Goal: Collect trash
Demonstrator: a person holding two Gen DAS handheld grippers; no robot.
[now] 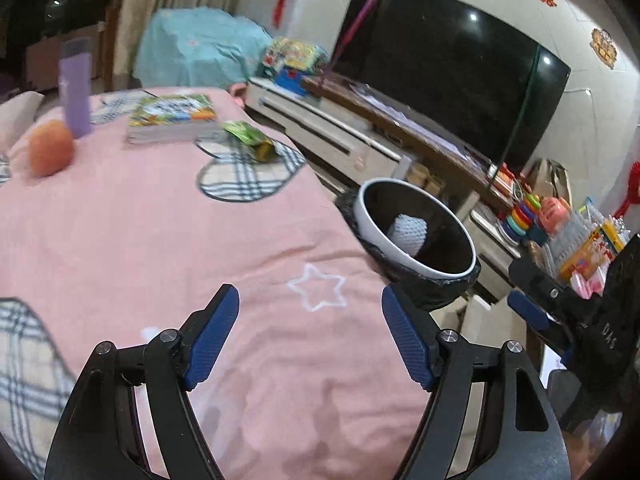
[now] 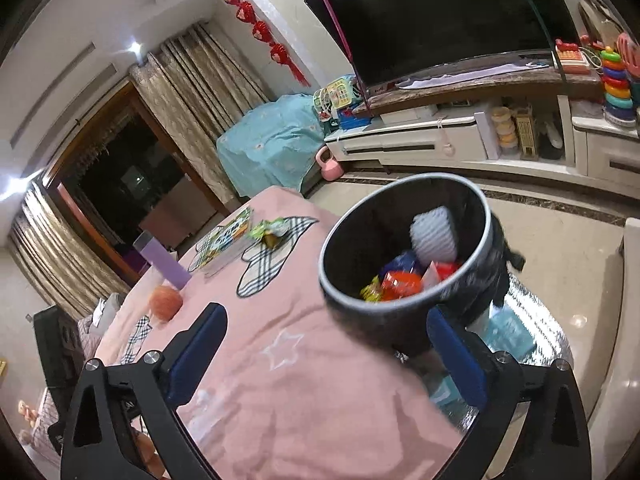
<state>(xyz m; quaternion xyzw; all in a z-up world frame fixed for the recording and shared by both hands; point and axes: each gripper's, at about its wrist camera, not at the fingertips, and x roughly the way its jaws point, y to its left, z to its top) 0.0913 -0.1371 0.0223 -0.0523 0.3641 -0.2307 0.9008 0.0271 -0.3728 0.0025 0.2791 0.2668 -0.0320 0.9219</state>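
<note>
Left gripper [image 1: 310, 312] at the bottom of the left wrist view, jaws spread wide, nothing between them, over a pink blanket [image 1: 160, 240] with a white star outline and plaid heart patches.

Right gripper [image 2: 326, 340] at the bottom of the right wrist view, jaws also wide and empty. Its right finger lies close beside the wall of the trash bin [image 2: 404, 240]; contact cannot be told.

The bin, lined with a black bag, stands at the blanket's edge, centre right in both views. Inside: a white foam fruit net [image 2: 434, 236] against the far wall, and red, blue and yellow wrappers [image 2: 400, 280] at the bottom.

A green snack wrapper [image 1: 250, 140] lies on the blanket in the upper middle of the left view, on a plaid heart patch, just beside a picture book [image 1: 172, 118]. Well apart from the bin.

Upper left of the left view: a purple bottle [image 1: 76, 88] standing upright, an orange-red fruit [image 1: 52, 152] just beside it.

Television [image 1: 452, 64] on a low cabinet, upper right.
</note>
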